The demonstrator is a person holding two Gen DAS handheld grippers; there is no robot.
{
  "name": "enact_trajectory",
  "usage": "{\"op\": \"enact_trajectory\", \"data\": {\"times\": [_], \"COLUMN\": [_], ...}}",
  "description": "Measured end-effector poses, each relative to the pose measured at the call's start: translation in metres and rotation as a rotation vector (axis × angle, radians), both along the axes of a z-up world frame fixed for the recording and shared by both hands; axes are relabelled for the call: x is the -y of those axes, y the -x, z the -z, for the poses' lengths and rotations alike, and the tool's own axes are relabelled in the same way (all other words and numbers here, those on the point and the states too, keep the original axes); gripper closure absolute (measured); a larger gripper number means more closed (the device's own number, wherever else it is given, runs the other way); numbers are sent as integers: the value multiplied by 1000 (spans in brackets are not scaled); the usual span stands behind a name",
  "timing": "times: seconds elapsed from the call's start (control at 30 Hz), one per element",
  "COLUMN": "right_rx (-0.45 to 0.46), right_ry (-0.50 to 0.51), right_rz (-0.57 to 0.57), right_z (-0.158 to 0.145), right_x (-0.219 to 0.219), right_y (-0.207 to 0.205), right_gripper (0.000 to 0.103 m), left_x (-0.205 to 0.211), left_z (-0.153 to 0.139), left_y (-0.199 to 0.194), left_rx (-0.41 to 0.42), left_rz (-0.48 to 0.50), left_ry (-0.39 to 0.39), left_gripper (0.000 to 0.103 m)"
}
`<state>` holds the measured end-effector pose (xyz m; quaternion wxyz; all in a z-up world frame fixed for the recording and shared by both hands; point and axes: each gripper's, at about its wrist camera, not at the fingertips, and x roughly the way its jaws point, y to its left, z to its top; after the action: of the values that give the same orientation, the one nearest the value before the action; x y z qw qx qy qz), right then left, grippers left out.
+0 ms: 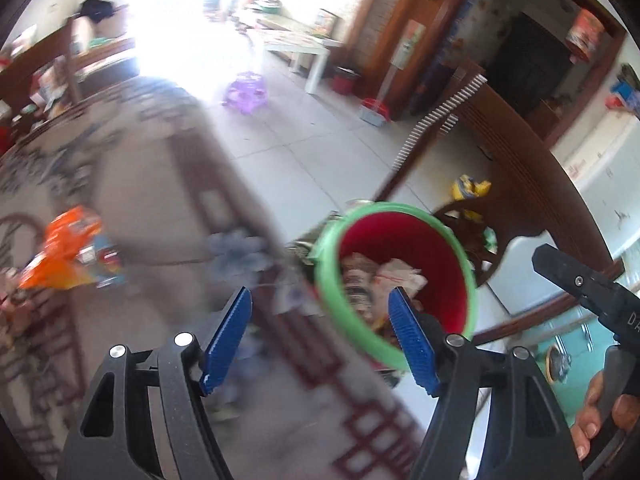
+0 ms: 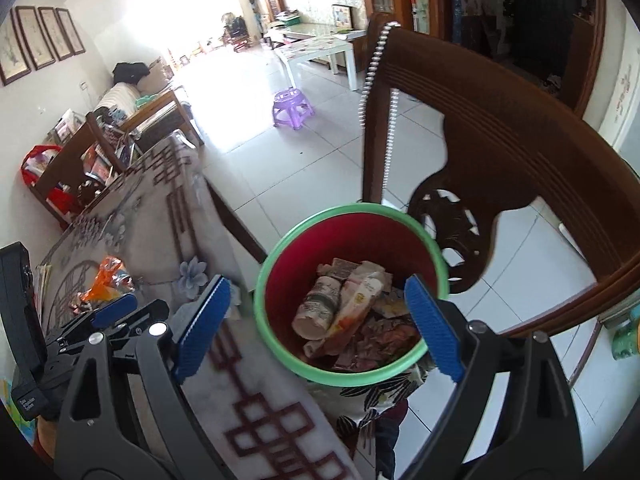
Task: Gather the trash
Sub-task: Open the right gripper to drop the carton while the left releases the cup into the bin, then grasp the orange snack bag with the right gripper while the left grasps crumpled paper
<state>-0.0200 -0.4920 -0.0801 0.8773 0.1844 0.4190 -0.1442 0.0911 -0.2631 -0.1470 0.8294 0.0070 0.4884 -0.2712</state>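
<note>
Your right gripper [image 2: 320, 326], black-framed with blue ribbed pads, stands with its jaws wide apart and empty, poised over the mouth of the red plastic bin with the green rim [image 2: 276, 280]. Your left gripper [image 1: 320, 338] is likewise spread and holds nothing; it hangs above the edge of the table covered in a grey cloth with dark red lattice print [image 1: 160, 208], with the bin just to its right.

The bin sits beside the table edge, in front of the carved dark wooden chair [image 2: 500, 148]. Crumpled paper and wrappers [image 2: 344, 304] already lie inside.

Farther along the table, an orange plastic wrapper [image 1: 64, 252] remains among small colourful litter, well apart from both tools. In my judgement this is the next item due.

The left view is blurred. Steady that arm before closing in. Approach the wrapper low, pinch a bunched fold rather than a flat edge, then carry it fully over the rim before releasing.
</note>
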Motion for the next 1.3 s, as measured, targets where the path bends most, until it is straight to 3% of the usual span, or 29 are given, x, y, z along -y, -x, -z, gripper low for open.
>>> {"op": "enact_trajectory", "data": {"times": [0.13, 0.3, 0.43, 0.53, 0.73, 0.77, 0.8, 0.97, 1.2, 1.23, 1.3], "right_rx": [-3, -28, -63, -95, -164, -172, -184, -223, -318, -329, -325], "right_ry": [-23, -36, -40, -43, 28, 41, 59, 87, 34, 22, 10], "right_rz": [-115, -244, -312, -352, -498, -524, -556, -661, -772, -780, -796], "right_z": [4, 14, 24, 32, 43, 46, 49, 61, 94, 99, 103], "right_x": [-56, -124, -163, -187, -236, -241, -249, -273, -300, -302, -308], "right_y": [-26, -52, -71, -86, -135, -142, -153, -199, -244, -247, -247], "right_gripper": [16, 13, 13, 13, 8, 7, 6, 6, 6, 8, 27], "left_x": [-82, -191, -245, -257, -257, -258, -258, -264, -295, -298, -302], "left_z": [3, 23, 37, 49, 75, 79, 84, 76, 75, 76, 79], "left_y": [-12, -38, -55, -73, -111, -115, -118, -110, -76, -72, -64], "left_rx": [15, -39, -60, -91, -117, -126, -134, -90, -148, -157, -168], "left_rz": [-175, -392, -482, -468, -404, -395, -382, -372, -493, -505, -520], "left_ry": [-41, -113, -134, -128, -131, -109, -103, -50, 44, 47, 33], "left_gripper": [33, 31, 31, 23, 23, 31, 55, 65, 64, 64, 63]}}
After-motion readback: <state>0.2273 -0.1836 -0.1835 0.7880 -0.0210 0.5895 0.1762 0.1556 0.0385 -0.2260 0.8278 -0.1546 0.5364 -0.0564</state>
